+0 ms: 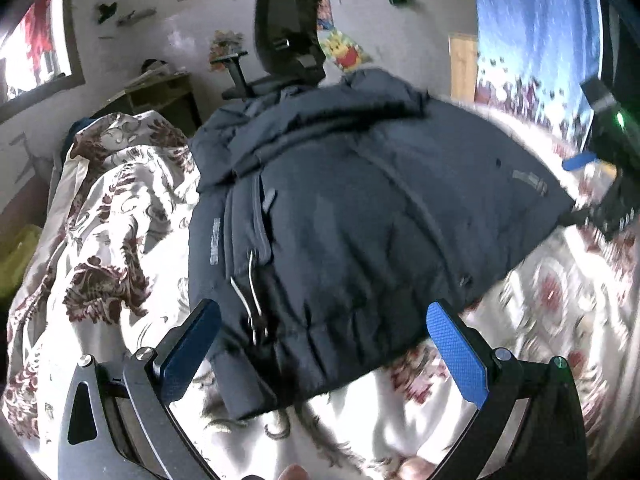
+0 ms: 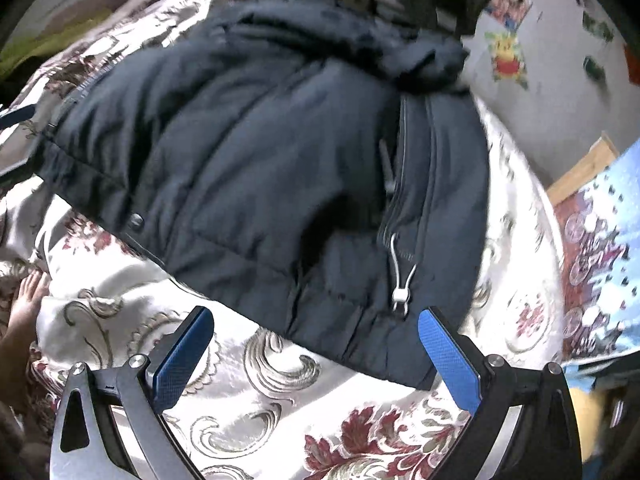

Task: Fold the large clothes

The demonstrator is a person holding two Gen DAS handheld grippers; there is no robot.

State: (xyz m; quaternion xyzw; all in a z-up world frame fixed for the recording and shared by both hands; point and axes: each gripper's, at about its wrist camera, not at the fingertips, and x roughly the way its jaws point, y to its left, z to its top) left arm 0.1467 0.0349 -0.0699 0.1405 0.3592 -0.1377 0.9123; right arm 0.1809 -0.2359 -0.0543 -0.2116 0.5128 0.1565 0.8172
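Observation:
A large dark navy padded jacket (image 1: 344, 216) lies spread on a bed, hood at the far end, zipper and drawcord toggles (image 1: 252, 304) near its hem. My left gripper (image 1: 324, 320) is open, hovering over the jacket's near hem, fingers to either side and not holding it. In the right wrist view the same jacket (image 2: 256, 152) fills the middle, with a metal cord toggle (image 2: 400, 292) near the hem. My right gripper (image 2: 316, 328) is open and empty just in front of the hem. The right gripper also shows at the left wrist view's right edge (image 1: 612, 184).
The bed carries a white bedspread with maroon floral print (image 1: 108, 240), also in the right wrist view (image 2: 256, 392). A black office chair (image 1: 288, 36) stands behind the bed. A blue curtain (image 1: 532, 40) hangs at right. A wooden shelf (image 1: 164, 96) stands at back left.

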